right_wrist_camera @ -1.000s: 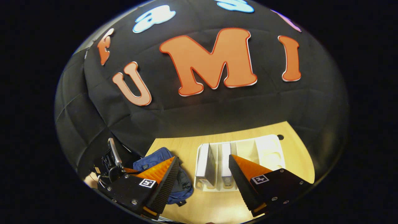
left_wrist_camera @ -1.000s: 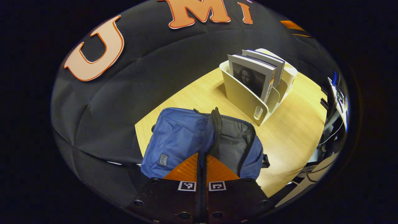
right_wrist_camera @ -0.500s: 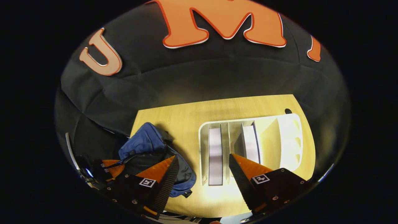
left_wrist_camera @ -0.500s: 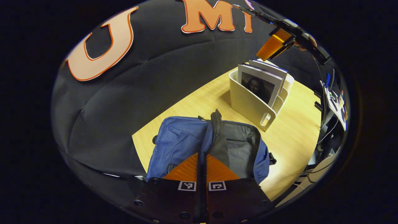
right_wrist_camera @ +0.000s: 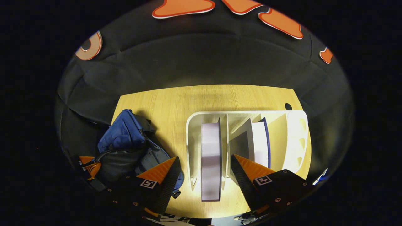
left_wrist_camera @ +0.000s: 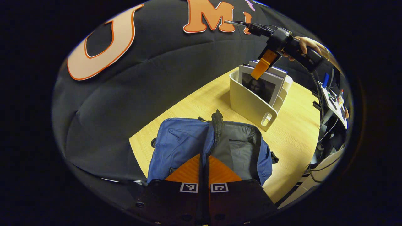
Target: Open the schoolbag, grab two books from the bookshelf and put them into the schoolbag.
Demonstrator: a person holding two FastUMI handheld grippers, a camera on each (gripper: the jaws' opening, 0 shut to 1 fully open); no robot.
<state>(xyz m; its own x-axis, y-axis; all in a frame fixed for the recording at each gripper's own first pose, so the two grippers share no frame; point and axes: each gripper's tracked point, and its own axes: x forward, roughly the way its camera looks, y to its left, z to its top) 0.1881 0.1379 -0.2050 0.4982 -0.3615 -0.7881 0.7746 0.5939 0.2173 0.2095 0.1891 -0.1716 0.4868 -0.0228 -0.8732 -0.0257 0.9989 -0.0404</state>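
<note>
Now right gripper (right_wrist_camera: 205,168) jaws apart over bookshelf (right_wrist_camera: 193,125) — schoolbag (right_wrist_camera: 125,138) beside.

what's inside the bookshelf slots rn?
Two books stand in the white bookshelf: one book in the slot nearest the schoolbag, a second book further along. Other slots look empty; their floors are partly hidden.

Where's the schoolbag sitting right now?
The schoolbag lies open on the wooden table, just ahead of the left tool in the left gripper view, with the white bookshelf beyond it to the right.
</note>
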